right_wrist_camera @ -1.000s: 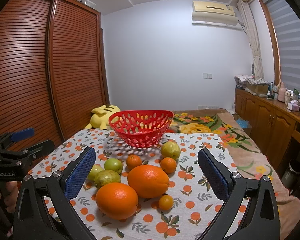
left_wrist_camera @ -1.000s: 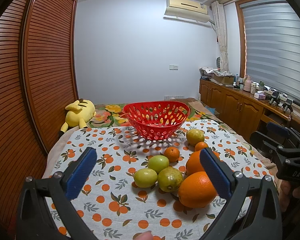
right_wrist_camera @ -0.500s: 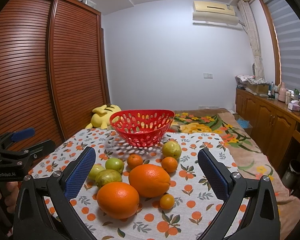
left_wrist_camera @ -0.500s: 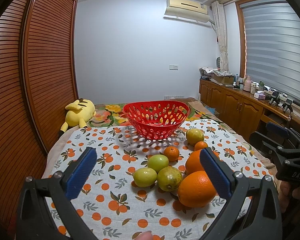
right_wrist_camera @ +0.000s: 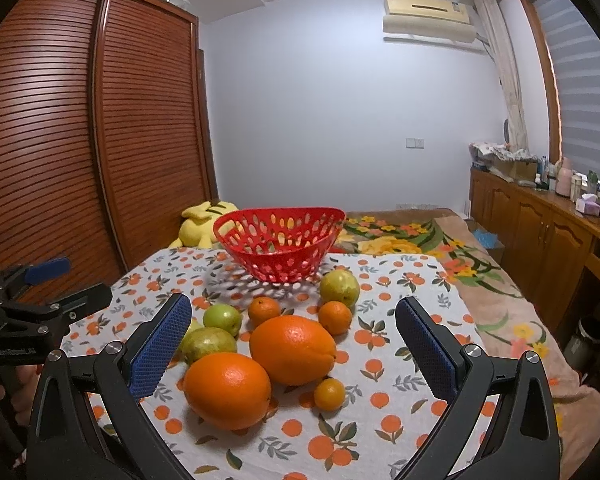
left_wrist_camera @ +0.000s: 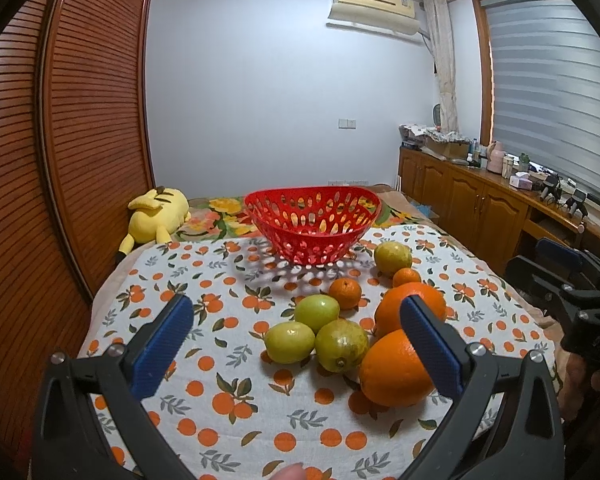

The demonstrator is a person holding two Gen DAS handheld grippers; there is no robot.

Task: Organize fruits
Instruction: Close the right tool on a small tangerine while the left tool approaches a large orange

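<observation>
We hold both grippers wide open above the near edge of a table covered by an orange-print cloth [left_wrist_camera: 228, 396]. The left gripper [left_wrist_camera: 296, 344] and the right gripper [right_wrist_camera: 292, 344] grip nothing. A red perforated basket [right_wrist_camera: 278, 240] stands near the table's far edge with no fruit visible inside. The fruits lie loose mid-table: two large oranges [right_wrist_camera: 292, 350] touching, three green fruits [left_wrist_camera: 316, 308] clustered beside them, small mandarins [right_wrist_camera: 264, 311] and another green fruit [right_wrist_camera: 339, 287] nearer the basket.
</observation>
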